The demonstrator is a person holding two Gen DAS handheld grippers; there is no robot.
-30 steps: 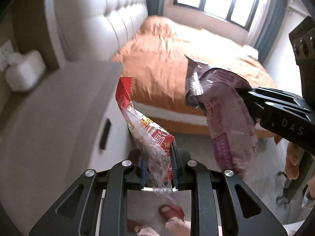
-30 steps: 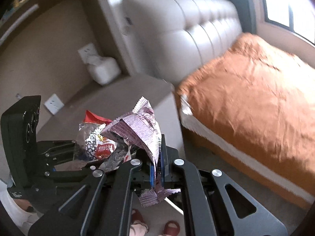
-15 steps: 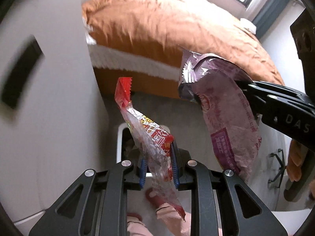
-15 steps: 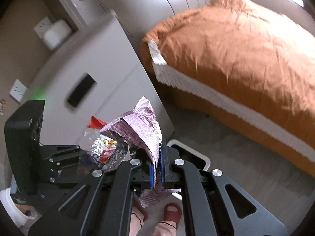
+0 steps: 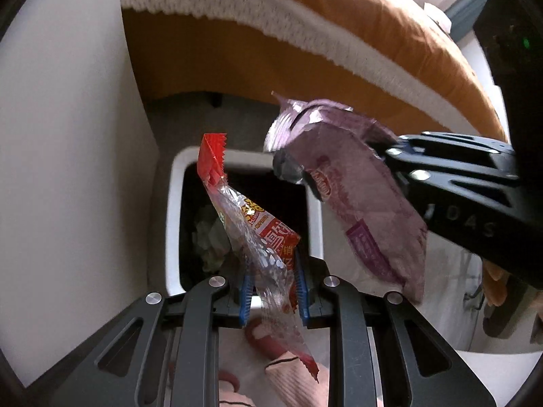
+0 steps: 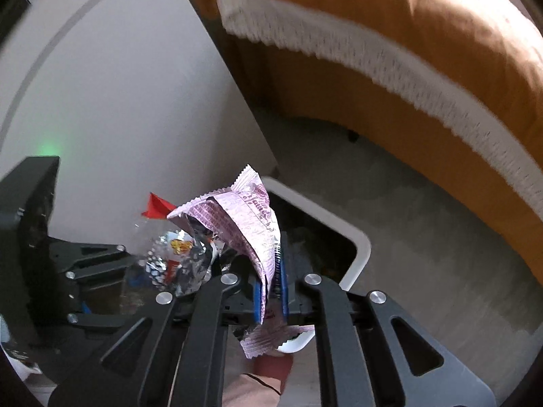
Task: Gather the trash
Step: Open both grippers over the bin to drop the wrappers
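Observation:
My left gripper (image 5: 273,288) is shut on a clear and red snack wrapper (image 5: 251,217), held above a white-rimmed trash bin (image 5: 174,224) with a dark inside and crumpled paper in it. My right gripper (image 6: 270,291) is shut on a crumpled purple wrapper (image 6: 247,217). In the left wrist view the purple wrapper (image 5: 359,196) hangs from the right gripper's fingers (image 5: 451,173), over the bin's right rim. In the right wrist view the bin (image 6: 359,240) lies just beyond the wrapper, and the left gripper with the red wrapper (image 6: 169,254) is at the left.
A white cabinet side (image 5: 68,135) stands left of the bin. A bed with an orange cover and white fringe (image 5: 305,17) runs behind it. Grey floor (image 6: 424,237) lies right of the bin. A foot in a red slipper (image 5: 268,339) is below the grippers.
Both grippers have tilted down from the bed and cabinet top toward the floor. The bin has come into full view beneath the two wrappers. Both stay shut on their wrappers.

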